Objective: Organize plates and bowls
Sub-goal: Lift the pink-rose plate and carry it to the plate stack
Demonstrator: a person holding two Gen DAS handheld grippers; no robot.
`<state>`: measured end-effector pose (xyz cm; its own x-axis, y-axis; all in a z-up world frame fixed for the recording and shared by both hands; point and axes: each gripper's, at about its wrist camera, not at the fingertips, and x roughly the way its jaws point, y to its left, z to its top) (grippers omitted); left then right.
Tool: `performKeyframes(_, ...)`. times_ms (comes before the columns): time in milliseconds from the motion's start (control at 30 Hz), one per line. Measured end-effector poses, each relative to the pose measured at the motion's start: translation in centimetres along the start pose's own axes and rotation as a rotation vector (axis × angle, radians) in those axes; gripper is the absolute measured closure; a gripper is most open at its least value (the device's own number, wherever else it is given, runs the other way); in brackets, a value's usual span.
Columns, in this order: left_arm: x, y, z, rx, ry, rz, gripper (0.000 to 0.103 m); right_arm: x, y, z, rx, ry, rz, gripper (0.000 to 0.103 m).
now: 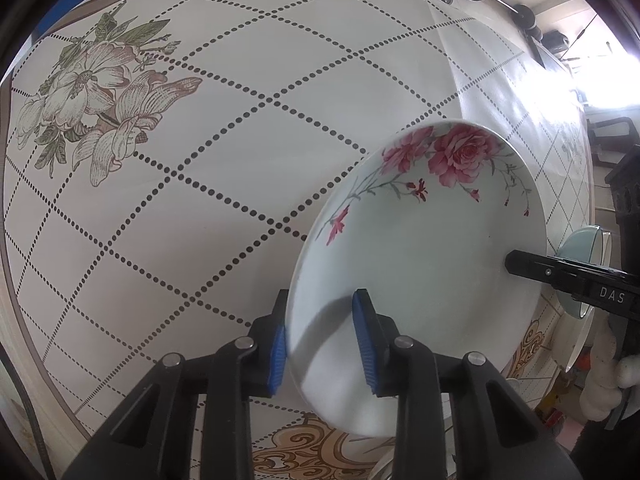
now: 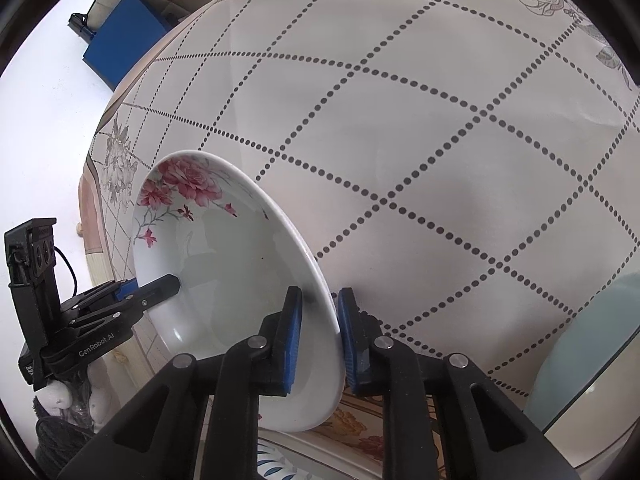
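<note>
A white plate with pink roses (image 1: 424,256) is held between both grippers, tilted above the table. My left gripper (image 1: 324,344) is shut on its near rim, one blue pad on each face. The right gripper's black finger (image 1: 532,266) reaches onto the plate from the right. In the right wrist view the same plate (image 2: 224,264) is tilted, and my right gripper (image 2: 320,340) is shut on its rim. The left gripper (image 2: 132,300) holds the opposite rim at the left.
The table wears a white cloth with dotted diamond lines and flower prints (image 1: 224,128). A pale blue bowl (image 1: 580,256) sits at the right, seen close in the right wrist view (image 2: 592,352). Another patterned dish (image 2: 280,460) lies below. A blue box (image 2: 124,44) stands beyond the table.
</note>
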<state>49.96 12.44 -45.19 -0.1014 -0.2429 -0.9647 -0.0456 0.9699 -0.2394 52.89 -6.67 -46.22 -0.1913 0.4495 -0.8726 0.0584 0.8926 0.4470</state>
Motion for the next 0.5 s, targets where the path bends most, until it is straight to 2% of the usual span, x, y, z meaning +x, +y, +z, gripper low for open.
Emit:
performKeyframes(267, -2.1, -0.6, 0.6, 0.007, -0.025, 0.007, 0.076, -0.7, -0.1, -0.2, 0.004, 0.004, 0.014, 0.083)
performKeyframes(500, -4.7, -1.6, 0.5, 0.029, -0.062, 0.014, 0.076, -3.2, -0.2, -0.4, -0.003, -0.022, 0.033, 0.083)
